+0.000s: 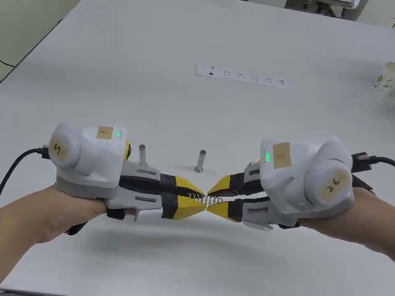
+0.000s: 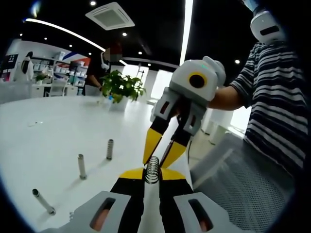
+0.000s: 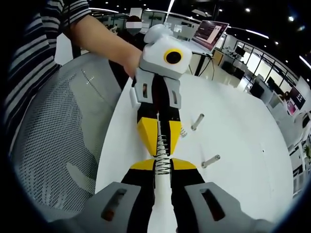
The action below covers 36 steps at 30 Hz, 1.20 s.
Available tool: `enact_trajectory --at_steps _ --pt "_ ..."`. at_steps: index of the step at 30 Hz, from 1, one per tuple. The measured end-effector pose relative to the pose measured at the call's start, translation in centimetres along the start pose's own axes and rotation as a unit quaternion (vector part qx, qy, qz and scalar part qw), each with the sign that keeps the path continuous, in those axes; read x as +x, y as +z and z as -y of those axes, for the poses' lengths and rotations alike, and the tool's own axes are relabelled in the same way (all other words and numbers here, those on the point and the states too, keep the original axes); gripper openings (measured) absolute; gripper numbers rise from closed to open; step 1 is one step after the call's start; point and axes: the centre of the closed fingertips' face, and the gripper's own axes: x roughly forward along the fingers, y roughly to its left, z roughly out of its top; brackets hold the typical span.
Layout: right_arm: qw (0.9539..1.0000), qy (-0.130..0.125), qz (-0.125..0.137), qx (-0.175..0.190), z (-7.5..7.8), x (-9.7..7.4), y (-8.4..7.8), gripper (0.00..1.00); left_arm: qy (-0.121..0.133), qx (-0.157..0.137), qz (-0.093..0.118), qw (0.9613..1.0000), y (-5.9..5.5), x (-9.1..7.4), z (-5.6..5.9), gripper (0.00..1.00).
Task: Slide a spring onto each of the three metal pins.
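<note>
while the spring point(image 3: 163, 151) hung mid-air above the surface point(image 1: 185, 74), your left gripper point(image 1: 199, 198) and right gripper point(image 1: 213, 200) each clamped one end. looked like the handoff step; next needed one release, then lining up on a pin point(image 1: 200, 160).

left gripper point(image 1: 202, 201), right gripper point(image 1: 210, 197) white; fingers point(image 1: 185, 187) black, yellow tips; black cables point(image 1: 17, 165); striped sleeve point(image 2: 266, 82).

Surface: white table point(image 1: 185, 37)
Table far side: power strip point(image 1: 245, 77)
Beyond table: potted plant point(image 2: 121, 86)
Beside table: mesh chair point(image 3: 53, 145)
Above table: light strip point(image 2: 187, 24)
</note>
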Motion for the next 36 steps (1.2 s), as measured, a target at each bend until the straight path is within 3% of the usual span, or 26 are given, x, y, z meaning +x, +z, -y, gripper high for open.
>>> enact_trajectory --at_steps 9,21,36 --pt "0.9999 -0.003 -0.01 0.006 0.1 -0.4 -1.2 0.08 0.0 -0.002 -0.002 1.0 0.0 -0.1 0.0 0.02" --pt "0.9999 0.002 -0.001 0.013 -0.3 -0.3 -1.3 0.08 -0.003 -0.005 -0.008 1.0 -0.3 0.0 0.2 0.02" --pt "0.9997 0.0 0.0 -0.024 0.4 -1.5 0.0 0.07 0.0 0.003 -0.018 0.9998 -0.7 -0.1 0.1 0.02"
